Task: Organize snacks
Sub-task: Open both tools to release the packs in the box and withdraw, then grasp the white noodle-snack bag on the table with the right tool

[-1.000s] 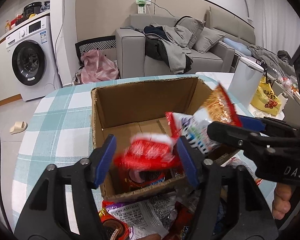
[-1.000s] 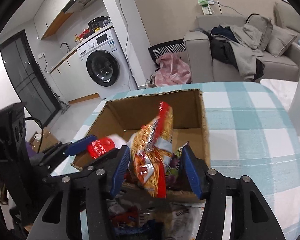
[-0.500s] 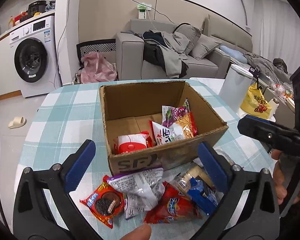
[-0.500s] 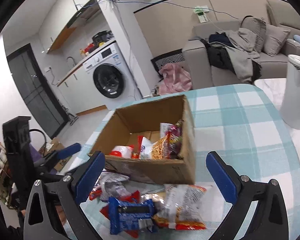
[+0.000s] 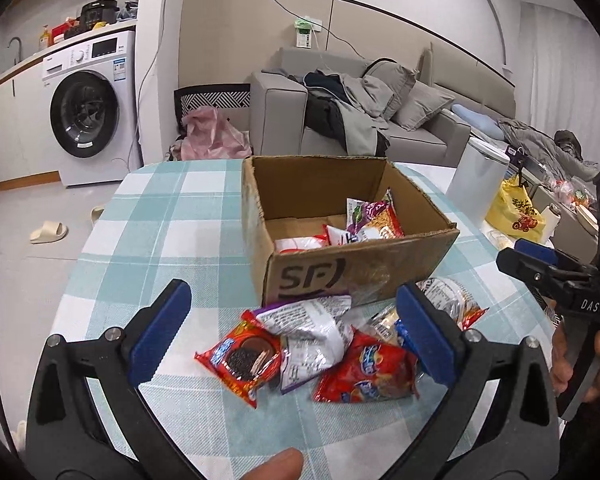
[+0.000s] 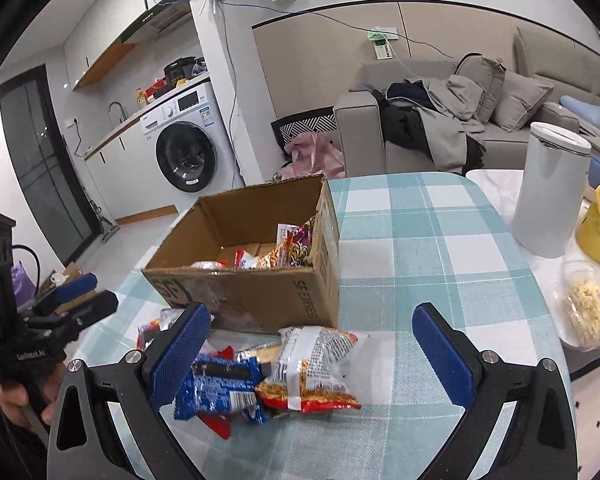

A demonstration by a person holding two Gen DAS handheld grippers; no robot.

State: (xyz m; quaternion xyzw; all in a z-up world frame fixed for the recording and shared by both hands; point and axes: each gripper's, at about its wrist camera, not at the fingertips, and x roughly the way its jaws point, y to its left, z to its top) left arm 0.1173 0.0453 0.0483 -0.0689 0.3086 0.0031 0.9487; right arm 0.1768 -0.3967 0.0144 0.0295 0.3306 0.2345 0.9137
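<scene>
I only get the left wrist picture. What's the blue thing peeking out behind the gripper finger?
Observer: A blue packet, lying flat on the table beside a noodle packet.
Operator: Is the right gripper holding a snack?
Observer: No. The right gripper is open; its jaws have just been opening, and the packets lie loose on the cloth between them.
Operator: Anything yummy further right?
Observer: A clear bag of pale strips, near the white bin.
</scene>
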